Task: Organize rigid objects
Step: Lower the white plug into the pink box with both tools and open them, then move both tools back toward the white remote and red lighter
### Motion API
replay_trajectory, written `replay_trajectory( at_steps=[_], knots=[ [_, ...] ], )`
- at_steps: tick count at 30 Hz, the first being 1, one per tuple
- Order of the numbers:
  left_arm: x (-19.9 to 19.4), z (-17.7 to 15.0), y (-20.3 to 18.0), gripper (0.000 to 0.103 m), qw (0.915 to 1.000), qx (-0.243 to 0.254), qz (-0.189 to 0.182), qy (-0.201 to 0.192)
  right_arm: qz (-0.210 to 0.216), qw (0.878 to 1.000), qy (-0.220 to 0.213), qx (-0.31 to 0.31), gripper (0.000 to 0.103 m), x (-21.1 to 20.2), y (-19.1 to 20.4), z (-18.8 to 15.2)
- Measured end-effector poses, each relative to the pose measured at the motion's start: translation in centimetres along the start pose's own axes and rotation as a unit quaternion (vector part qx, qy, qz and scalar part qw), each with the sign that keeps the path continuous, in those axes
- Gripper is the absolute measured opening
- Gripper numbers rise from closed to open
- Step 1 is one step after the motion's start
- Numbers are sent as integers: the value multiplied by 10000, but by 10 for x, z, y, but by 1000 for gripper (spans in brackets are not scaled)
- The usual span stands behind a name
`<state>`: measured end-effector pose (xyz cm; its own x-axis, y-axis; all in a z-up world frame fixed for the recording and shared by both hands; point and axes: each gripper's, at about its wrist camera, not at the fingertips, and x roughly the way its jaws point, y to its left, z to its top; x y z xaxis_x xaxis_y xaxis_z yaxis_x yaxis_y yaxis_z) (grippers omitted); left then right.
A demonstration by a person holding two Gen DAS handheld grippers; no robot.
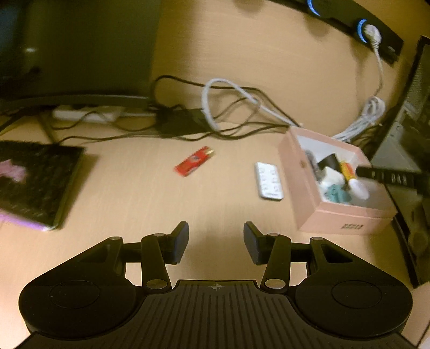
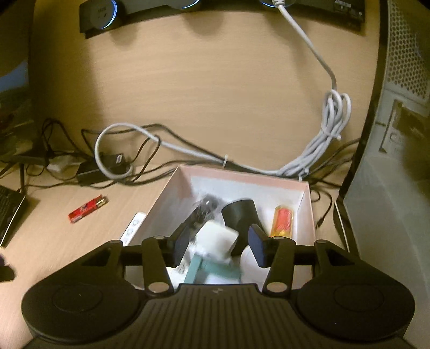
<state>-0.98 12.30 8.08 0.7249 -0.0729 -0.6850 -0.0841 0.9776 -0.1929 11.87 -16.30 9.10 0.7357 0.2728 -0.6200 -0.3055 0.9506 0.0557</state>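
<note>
A pink box (image 1: 333, 217) (image 2: 172, 188) stands on the wooden desk and holds several small objects: a white cube (image 2: 217, 240), a black cup-like piece (image 2: 239, 212), a yellow-orange item (image 2: 282, 218), a teal piece (image 2: 215, 271). My right gripper (image 2: 216, 248) is open above the box, the white cube blurred between its fingers; it shows in the left wrist view (image 1: 389, 177). A red lighter (image 1: 194, 161) (image 2: 87, 208) and a white blister pack (image 1: 268, 181) (image 2: 133, 226) lie on the desk left of the box. My left gripper (image 1: 215, 241) is open and empty above bare desk.
A dark book (image 1: 32, 182) lies at the left. Tangled black and white cables (image 1: 231, 107) (image 2: 322, 128) run along the back. A monitor base (image 1: 80, 53) stands back left, a dark speaker bar (image 2: 188, 5) at the back, a computer case (image 2: 397, 134) at the right.
</note>
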Motion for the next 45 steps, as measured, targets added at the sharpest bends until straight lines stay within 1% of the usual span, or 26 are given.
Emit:
replay_trajectory(
  at_steps=[4, 6, 9, 13, 15, 18, 20, 23, 25, 27, 30, 31, 32, 33, 34, 35, 36, 37, 38, 40, 43, 45],
  knots=[
    [34, 20, -19, 50, 9982, 173, -578, 52, 102, 9997, 2, -227, 49, -27, 9, -25],
    [56, 31, -31, 50, 9968, 286, -729, 130, 74, 9991, 38, -423, 49, -40, 14, -39],
    [89, 42, -47, 50, 9954, 533, -758, 253, -71, 9981, 100, -602, 49, -55, 17, -59],
    [123, 50, -64, 50, 9929, 1023, -453, 397, -242, 9975, 183, -634, 49, -72, 14, -79],
    [136, 52, -67, 50, 9913, 1127, -421, 540, -297, 9975, 241, -586, 49, -77, 10, -85],
    [148, 56, -66, 50, 9903, 1056, -586, 690, -368, 9977, 339, -448, 49, -82, 4, -92],
    [152, 59, -64, 49, 9895, 1057, -679, 718, -405, 9978, 394, -337, 49, -83, -1, -95],
    [159, 63, -59, 47, 9862, 994, -969, 898, -420, 9977, 476, -226, 49, -84, -5, -100],
    [165, 65, -54, 50, 9844, 917, -1119, 1005, -432, 9975, 522, -209, 49, -84, -5, -103],
    [165, 65, -54, 53, 9828, 1055, -1167, 964, -437, 9972, 567, -217, 49, -84, -4, -105],
    [166, 66, -52, 54, 9815, 1141, -1231, 924, -439, 9970, 599, -239, 49, -83, 0, -106],
    [167, 67, -52, 51, 9817, 1175, -1196, 905, -433, 9969, 604, -247, 49, -84, 1, -107],
    [167, 66, -52, 47, 9827, 1265, -1039, 863, -432, 9969, 610, -255, 49, -84, 2, -107],
    [166, 65, -53, 40, 9829, 1447, -829, 776, -427, 9968, 614, -269, 49, -85, 3, -107],
    [166, 64, -54, 38, 9819, 1615, -691, 714, -428, 9968, 620, -276, 49, -85, 3, -108],
    [166, 63, -56, 38, 9801, 1765, -614, 676, -434, 9967, 627, -277, 49, -86, 3, -109],
    [165, 63, -57, 39, 9790, 1827, -619, 667, -434, 9967, 632, -274, 49, -87, 3, -109],
    [165, 63, -58, 44, 9782, 1847, -665, 677, -434, 9967, 637, -264, 49, -87, 3, -110],
    [165, 63, -59, 46, 9778, 1840, -731, 694, -436, 9966, 646, -250, 49, -88, 3, -112],
    [166, 63, -61, 46, 9778, 1816, -795, 674, -457, 9964, 681, -213, 49, -89, 2, -115],
    [168, 59, -67, 46, 9757, 2026, -661, 518, -477, 9959, 749, -188, 49, -89, 4, -119],
    [169, 55, -73, 46, 9705, 2321, -518, 387, -483, 9957, 769, -202, 49, -90, 5, -122]
  ],
)
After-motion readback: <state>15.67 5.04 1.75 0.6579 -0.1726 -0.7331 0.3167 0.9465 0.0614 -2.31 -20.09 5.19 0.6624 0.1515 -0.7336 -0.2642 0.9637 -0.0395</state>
